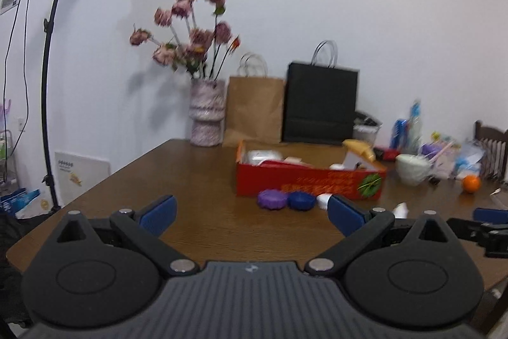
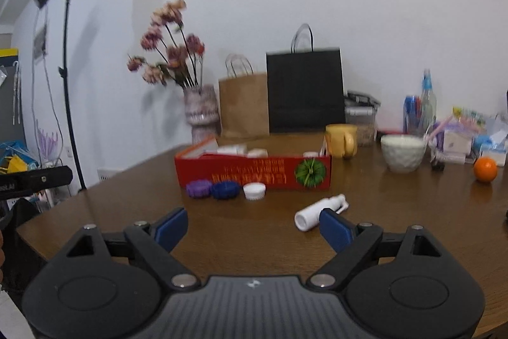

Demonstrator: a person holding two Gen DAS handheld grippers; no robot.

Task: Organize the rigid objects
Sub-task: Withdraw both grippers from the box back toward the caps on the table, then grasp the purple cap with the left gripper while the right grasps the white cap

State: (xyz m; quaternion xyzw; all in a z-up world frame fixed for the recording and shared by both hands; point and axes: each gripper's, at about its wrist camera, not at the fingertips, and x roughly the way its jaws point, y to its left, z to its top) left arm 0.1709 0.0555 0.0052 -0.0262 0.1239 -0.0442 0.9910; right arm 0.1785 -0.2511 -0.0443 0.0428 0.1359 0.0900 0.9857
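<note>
The white spray bottle (image 2: 320,209) lies on its side on the brown wooden surface (image 2: 397,212), a plain round tube with a narrower nozzle end. Its long axis runs slantwise, the blunt base nearer the right tongs (image 2: 254,227) and the nozzle pointing away toward the right; the base sits just beside the right blue pad. I can read no label on it. Both pairs of tongs are spread wide with nothing between them, the left tongs (image 1: 250,215) hovering over bare wood.

Farther off, three round ribbed caps stand in a row touching or nearly so: a purple cap (image 2: 198,188), a dark blue cap (image 2: 225,189) and a white cap (image 2: 254,191). Right behind them is a long red box (image 2: 254,175) with gold writing printed upside down and too blurred to read, perhaps Chinese characters, plus a green leafy emblem. White items lie inside it.

Beyond are a yellow mug (image 2: 341,140), a white bowl (image 2: 403,152) and an orange (image 2: 485,169), then a vase of flowers (image 2: 202,113), a brown paper bag (image 2: 243,104) and a black paper bag (image 2: 304,89) against the wall.
</note>
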